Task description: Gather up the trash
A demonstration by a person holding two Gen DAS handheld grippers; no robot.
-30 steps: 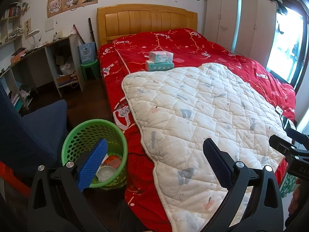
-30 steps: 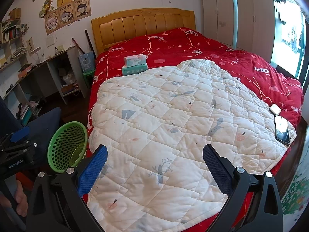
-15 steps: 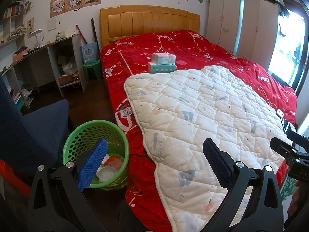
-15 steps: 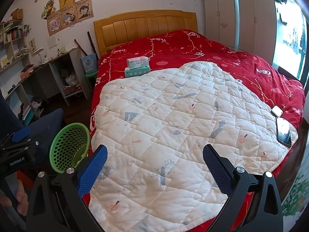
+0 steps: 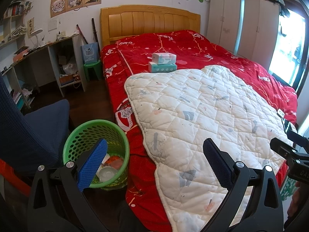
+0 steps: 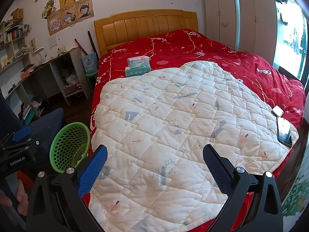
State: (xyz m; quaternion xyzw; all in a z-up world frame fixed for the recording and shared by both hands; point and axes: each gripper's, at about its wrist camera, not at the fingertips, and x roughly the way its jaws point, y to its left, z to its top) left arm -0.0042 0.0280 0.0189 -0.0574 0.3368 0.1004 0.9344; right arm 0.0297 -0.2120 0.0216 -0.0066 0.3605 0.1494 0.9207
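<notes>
Both views have drawn back from the bed, so with left claw [image 5: 154,159] and right claw [image 6: 154,162] wide open and empty, we should scan the white quilt [image 6: 173,125] for scraps before reaching, trash already lying in the green basket [image 5: 81,135].

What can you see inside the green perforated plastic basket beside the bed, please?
Inside the green perforated plastic basket lie a round white lid-like piece and orange-red scraps. The left gripper's blue finger hides part of the bottom.
</notes>
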